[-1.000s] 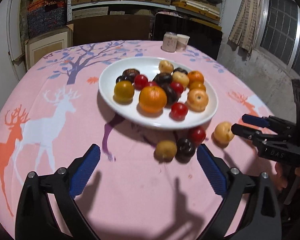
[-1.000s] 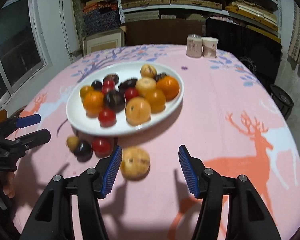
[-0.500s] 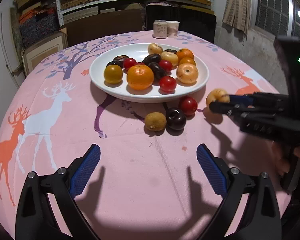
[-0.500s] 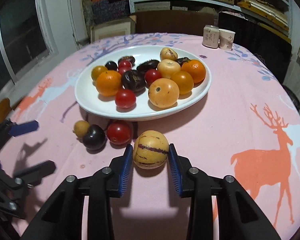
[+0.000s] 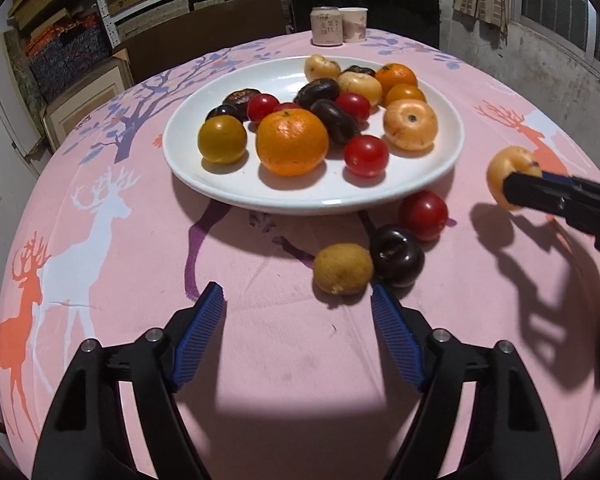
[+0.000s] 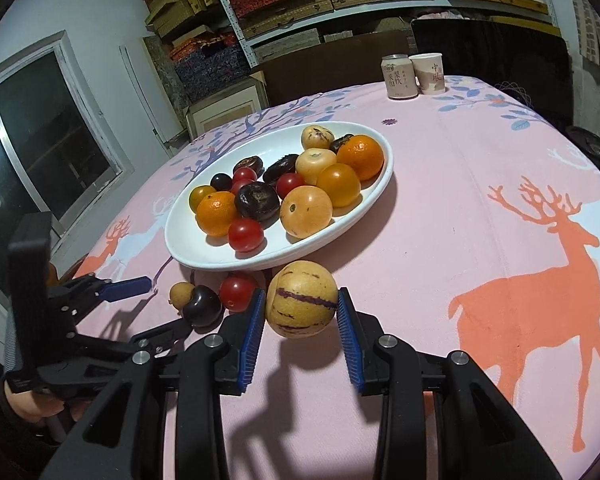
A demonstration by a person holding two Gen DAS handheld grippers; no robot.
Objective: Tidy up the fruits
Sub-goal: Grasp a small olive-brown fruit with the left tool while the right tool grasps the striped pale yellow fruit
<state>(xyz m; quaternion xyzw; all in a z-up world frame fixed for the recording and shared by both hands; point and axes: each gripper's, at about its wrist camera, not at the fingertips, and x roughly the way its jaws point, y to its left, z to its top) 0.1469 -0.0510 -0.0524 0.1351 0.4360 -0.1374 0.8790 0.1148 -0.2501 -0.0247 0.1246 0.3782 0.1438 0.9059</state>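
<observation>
Right gripper is clutching a striped yellow melon off the pink tablecloth.
Left gripper, empty, is closing; a small brown fruit is sitting at its one o'clock.

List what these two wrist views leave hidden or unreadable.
- Striped yellow fruit, left wrist view: near side covered by the right gripper.
- Brown fruit, right wrist view: partly behind the dark plum.
- Can and paper cup: print too small to read.
- Person: only hand parts show at the frame edges.
</observation>
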